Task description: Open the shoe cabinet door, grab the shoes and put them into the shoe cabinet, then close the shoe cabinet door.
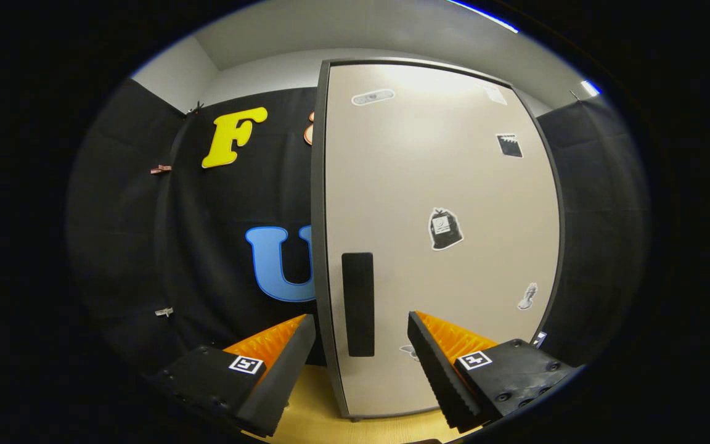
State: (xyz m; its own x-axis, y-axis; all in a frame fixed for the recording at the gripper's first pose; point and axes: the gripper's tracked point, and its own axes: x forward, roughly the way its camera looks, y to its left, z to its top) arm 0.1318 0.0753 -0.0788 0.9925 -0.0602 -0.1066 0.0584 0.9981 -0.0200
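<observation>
Gripper view, read from left to right. The black cloth wall [145, 234] of the booth hangs at the left, with small clips pinned to it. The tool [361, 327] is released: its two fingers stand wide apart, grasping nothing. Between and just beyond them rises the shoe cabinet [435, 185], upright on a pale wooden worktop [315, 401]. Its beige door [392, 185], framed in dark grey, appears shut. A tall black handle [358, 303] is set near the door's left edge, in line with the gap between the fingers. Several small stickers [445, 229] are scattered across the door's right half. More black cloth hangs at the far right.
</observation>
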